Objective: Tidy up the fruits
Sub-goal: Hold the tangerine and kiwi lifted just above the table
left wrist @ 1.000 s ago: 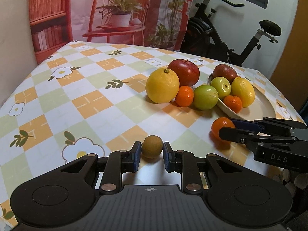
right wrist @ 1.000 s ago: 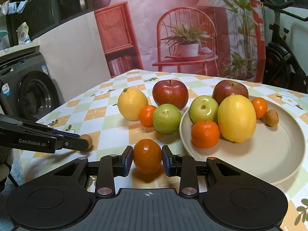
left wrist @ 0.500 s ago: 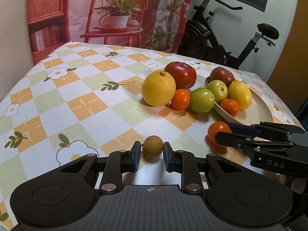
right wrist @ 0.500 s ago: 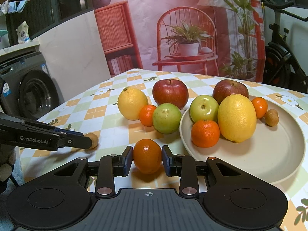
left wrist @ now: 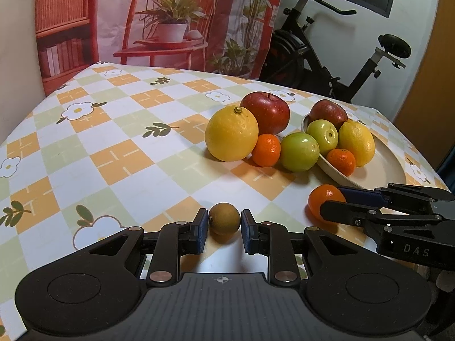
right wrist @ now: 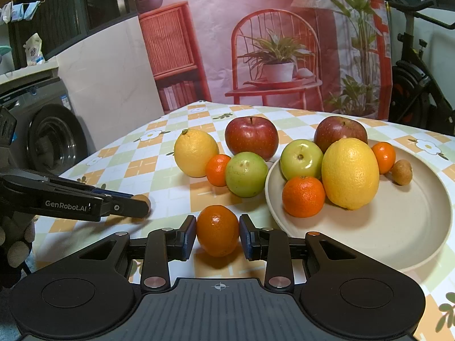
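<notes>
My left gripper (left wrist: 224, 221) is shut on a small brown round fruit (left wrist: 224, 218) low over the checked tablecloth (left wrist: 119, 147). To its right, my right gripper (right wrist: 217, 230) is shut on a mandarin (right wrist: 217, 230), just left of the beige plate (right wrist: 384, 227). The plate holds a lemon (right wrist: 351, 173), a green apple (right wrist: 301, 159), a red apple (right wrist: 341, 133), two mandarins and another brown fruit (right wrist: 401, 172). Left of the plate, a lemon (right wrist: 195, 153), a red apple (right wrist: 251, 137), a mandarin (right wrist: 217, 170) and a green apple (right wrist: 246, 174) lie on the cloth. I cannot tell whether either held fruit touches the cloth.
A printed backdrop (right wrist: 284, 42) hangs behind the table. An exercise bike (left wrist: 341, 65) stands at the back right and a washing machine (right wrist: 48, 136) beside the table's left edge. The plate's near right half is bare.
In the right wrist view the left gripper's tip has edged a little to the right with the brown fruit. The right gripper and its mandarin have kept still.
</notes>
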A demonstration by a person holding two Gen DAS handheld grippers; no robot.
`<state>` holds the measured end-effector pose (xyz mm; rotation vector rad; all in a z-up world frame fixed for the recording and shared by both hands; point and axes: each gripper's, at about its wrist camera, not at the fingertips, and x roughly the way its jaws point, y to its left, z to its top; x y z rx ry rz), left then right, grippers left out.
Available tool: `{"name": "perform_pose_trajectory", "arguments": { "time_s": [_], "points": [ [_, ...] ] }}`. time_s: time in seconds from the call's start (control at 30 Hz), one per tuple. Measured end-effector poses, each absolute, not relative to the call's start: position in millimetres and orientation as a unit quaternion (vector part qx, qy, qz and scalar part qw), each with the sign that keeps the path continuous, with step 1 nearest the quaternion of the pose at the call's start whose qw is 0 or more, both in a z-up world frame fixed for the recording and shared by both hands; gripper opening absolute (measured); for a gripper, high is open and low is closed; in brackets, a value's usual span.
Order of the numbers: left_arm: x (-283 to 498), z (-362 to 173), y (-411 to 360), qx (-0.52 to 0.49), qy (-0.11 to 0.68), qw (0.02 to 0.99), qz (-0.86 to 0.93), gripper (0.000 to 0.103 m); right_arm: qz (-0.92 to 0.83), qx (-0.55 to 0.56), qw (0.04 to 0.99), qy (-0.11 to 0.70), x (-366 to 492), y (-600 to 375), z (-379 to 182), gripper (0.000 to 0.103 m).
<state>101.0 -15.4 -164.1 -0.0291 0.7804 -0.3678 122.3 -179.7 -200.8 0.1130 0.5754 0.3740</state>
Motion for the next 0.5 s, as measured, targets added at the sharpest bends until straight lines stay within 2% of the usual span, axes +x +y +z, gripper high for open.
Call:
{"name": "perform_pose_trajectory", "arguments": {
  "time_s": [0.5],
  "points": [
    [92.9, -169.1, -13.4, -0.023, 0.374, 0.911, -0.174, 0.026, 0.184, 0.057, 0.94, 0.282, 122.6, -179.9, -201.6, 0.032]
  ]
}}
